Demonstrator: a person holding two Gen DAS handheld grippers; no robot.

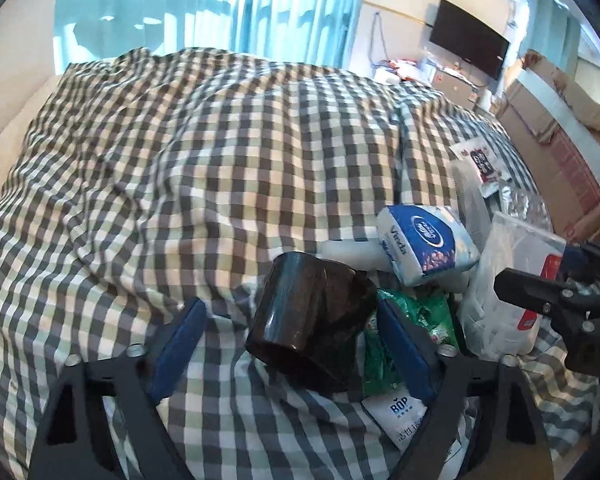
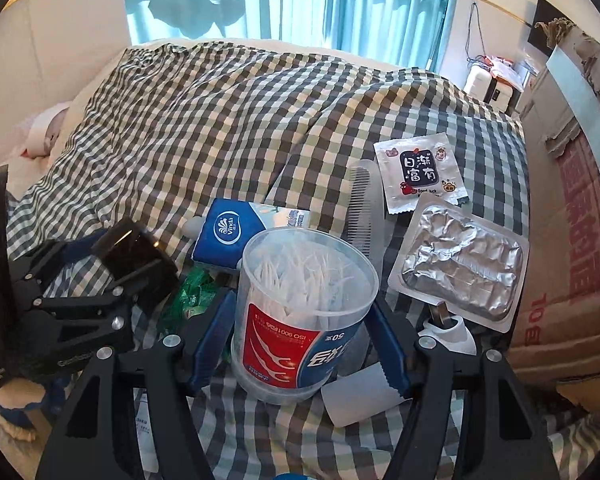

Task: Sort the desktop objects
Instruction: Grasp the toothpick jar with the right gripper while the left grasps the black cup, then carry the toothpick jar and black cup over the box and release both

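Your right gripper (image 2: 300,320) clasps a clear plastic tub (image 2: 306,316) packed with white floss picks, red and blue label around it. Your left gripper (image 1: 292,336) hangs unclenched around a glossy dark cup (image 1: 312,320) tipped on its side, left pad clear. Beyond sits a soft blue tissue pack (image 1: 426,238) on checked cloth (image 1: 180,160).

I see a bed under a checked cover (image 1: 204,168), daylight through pale blue curtains (image 1: 228,4) at twelve o'clock. A dark wall-mounted screen (image 1: 469,38) hangs at two o'clock, and a worn cardboard box (image 2: 572,184) stands at three.
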